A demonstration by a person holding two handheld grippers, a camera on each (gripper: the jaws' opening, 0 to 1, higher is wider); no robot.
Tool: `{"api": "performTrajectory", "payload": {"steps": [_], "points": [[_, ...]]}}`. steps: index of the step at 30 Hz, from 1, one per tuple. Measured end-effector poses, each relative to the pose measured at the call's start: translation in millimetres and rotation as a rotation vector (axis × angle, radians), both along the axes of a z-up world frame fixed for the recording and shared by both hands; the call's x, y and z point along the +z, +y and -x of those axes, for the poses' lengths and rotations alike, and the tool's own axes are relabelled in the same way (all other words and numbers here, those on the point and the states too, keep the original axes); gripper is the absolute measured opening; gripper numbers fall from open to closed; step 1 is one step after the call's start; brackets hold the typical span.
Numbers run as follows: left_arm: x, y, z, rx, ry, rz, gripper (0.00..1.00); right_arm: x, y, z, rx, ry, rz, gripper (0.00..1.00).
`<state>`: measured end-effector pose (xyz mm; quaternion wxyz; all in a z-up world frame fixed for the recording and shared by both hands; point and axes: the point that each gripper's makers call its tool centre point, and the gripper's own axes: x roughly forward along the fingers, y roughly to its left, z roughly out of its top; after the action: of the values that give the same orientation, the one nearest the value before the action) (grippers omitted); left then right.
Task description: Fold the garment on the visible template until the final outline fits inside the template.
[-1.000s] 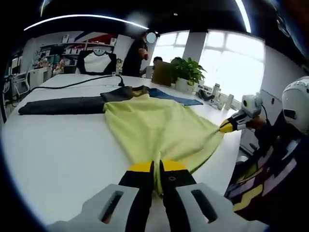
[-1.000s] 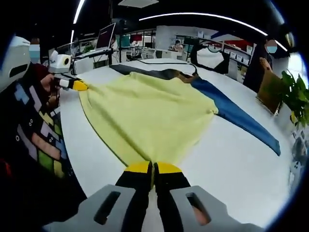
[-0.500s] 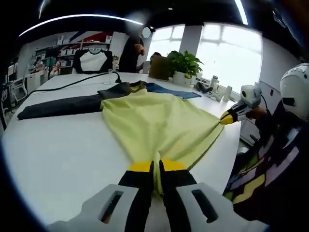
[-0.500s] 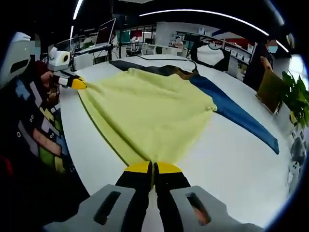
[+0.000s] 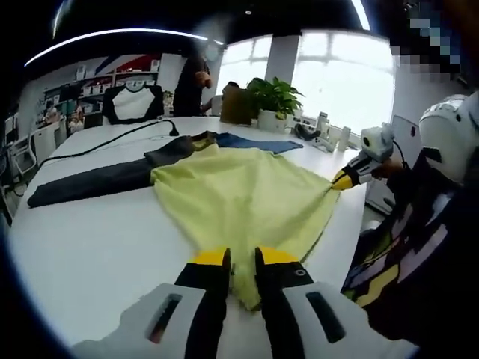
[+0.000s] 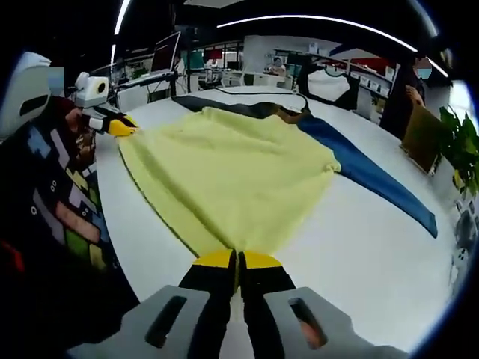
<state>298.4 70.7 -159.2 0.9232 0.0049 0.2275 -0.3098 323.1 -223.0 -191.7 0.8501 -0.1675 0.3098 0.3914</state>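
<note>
left gripper [image 5: 239, 262]: jaws parted since half a second ago, hem slack between | right gripper [image 6: 237, 262]: clamped on yellow garment [image 6: 232, 176], spread ahead on white table [image 6: 359, 262] | release begun, fold pending

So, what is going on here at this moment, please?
A person holds a tool in each hand and is handling a yellow garment with one dark sleeve and one blue sleeve, spread on a white table. The right tool is shut on one hem corner. The left tool has its jaws slightly apart at the other corner, cloth between them. The garment lies unfolded.
</note>
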Motion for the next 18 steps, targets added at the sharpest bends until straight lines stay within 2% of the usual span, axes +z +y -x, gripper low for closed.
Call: {"api": "performTrajectory", "payload": {"steps": [4,18], "points": [[7.2,9.0,-8.1,0.027,-0.033,-0.009,0.23,-0.7,0.3,0.0,-0.002,0.006,-0.012,0.0],[37.9,23.6,-52.6,0.049,-0.134,-0.051,0.26,-2.1,1.0,1.2,-0.006,0.018,-0.041,0.0]]}}
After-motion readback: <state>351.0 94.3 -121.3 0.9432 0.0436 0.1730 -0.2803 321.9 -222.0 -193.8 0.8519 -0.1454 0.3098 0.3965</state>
